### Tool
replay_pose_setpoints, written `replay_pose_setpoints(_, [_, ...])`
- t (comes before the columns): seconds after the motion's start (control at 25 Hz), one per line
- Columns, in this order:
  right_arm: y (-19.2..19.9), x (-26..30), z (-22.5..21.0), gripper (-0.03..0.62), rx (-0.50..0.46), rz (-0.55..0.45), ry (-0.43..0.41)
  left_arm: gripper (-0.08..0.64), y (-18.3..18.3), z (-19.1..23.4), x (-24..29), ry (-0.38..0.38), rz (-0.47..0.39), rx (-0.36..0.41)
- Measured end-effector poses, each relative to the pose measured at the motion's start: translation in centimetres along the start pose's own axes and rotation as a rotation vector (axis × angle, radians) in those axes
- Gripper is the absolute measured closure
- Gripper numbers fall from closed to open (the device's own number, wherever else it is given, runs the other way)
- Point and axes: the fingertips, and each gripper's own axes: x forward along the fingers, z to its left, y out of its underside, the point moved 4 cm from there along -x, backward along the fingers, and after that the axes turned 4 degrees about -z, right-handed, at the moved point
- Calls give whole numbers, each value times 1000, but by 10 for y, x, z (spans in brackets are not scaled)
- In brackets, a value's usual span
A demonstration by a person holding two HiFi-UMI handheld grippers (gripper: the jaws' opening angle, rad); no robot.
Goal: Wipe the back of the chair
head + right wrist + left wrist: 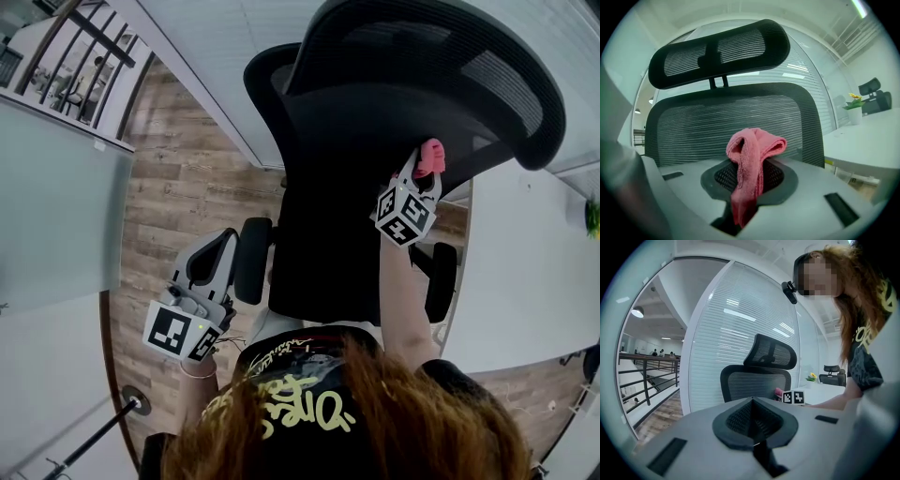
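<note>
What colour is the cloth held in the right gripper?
Pink. The cloth shows best in the right gripper view, pinched between the jaws.

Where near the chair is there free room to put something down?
The white table right of the chair is bare along its edge. The wooden floor left of the chair is also open. It is crowded close behind the chair, where the right gripper holds the pink cloth.
</note>
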Motion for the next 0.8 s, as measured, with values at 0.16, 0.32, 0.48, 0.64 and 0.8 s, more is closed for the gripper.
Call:
replay_pose_setpoints(0.16, [5,-1,20,526,-10,0,-31,566,3,8,-3,-4,6,1])
replay_pose_setpoints(0.32, [9,-2,32,526,-18,-1,-54,566,4,16,-4,-1,8,3])
replay_pose_setpoints(0.48, [10,-6,53,526,-34,-3,-73,566,1,29,-9,11,7,7])
replay_pose_setpoints(0.64, [14,-8,70,526,-41,-5,-88,566,0,39,-12,6,-2,7])
replay_pose_setpoints(0.8, [17,-10,89,526,-45,-7,-103,566,1,50,-18,-2,-2,0])
